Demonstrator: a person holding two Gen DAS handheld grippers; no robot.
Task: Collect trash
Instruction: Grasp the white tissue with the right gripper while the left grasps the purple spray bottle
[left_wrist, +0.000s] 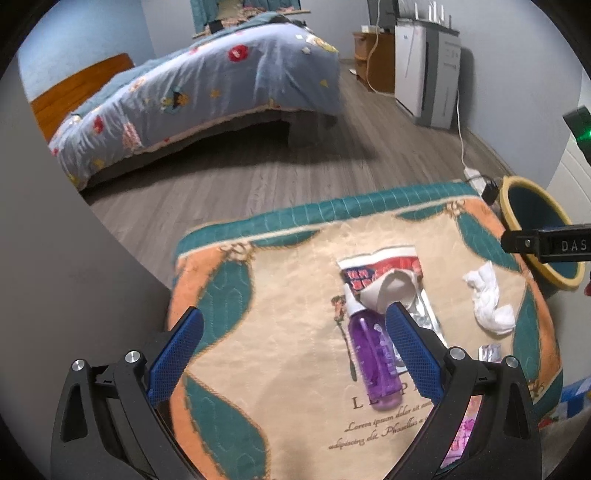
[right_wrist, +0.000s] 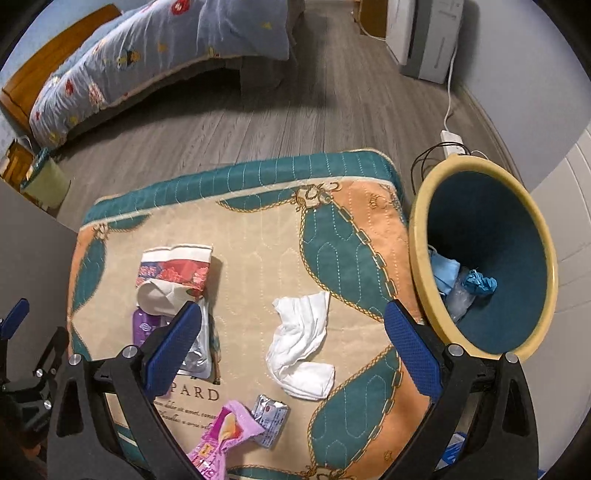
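Left wrist view shows the left gripper (left_wrist: 293, 354) wide apart over a quilted mat (left_wrist: 280, 354), with nothing between its blue fingers (left_wrist: 177, 354). A purple bottle (left_wrist: 376, 360) lies on the mat just beside the right finger. Past the bottle sits a torn red and white packet (left_wrist: 380, 273) with a white cup shape touching it. A silver wrapper (left_wrist: 424, 314) peeks out under them. A white tissue (left_wrist: 489, 299) lies crumpled near the right edge of the mat. The bin (left_wrist: 515, 206) stands just off that edge, and the tip of the other gripper pokes in front of it. Right wrist view shows the right gripper (right_wrist: 293, 354) wide apart too, holding nothing. The tissue (right_wrist: 301, 354) lies on the mat between its fingers but not touching them. A pink wrapper (right_wrist: 218, 443) and a small silver foil pack (right_wrist: 269, 417) lie near the bottom of the mat, touching each other. The packet (right_wrist: 173, 266) and the bottle (right_wrist: 146, 326) are by the left finger. The bin (right_wrist: 417, 236) has a yellow rim and a dark blue inside. Some blue and clear trash (right_wrist: 465, 284) lies in it. A bed (right_wrist: 147, 48) stands far behind on the wood floor (right_wrist: 258, 122).
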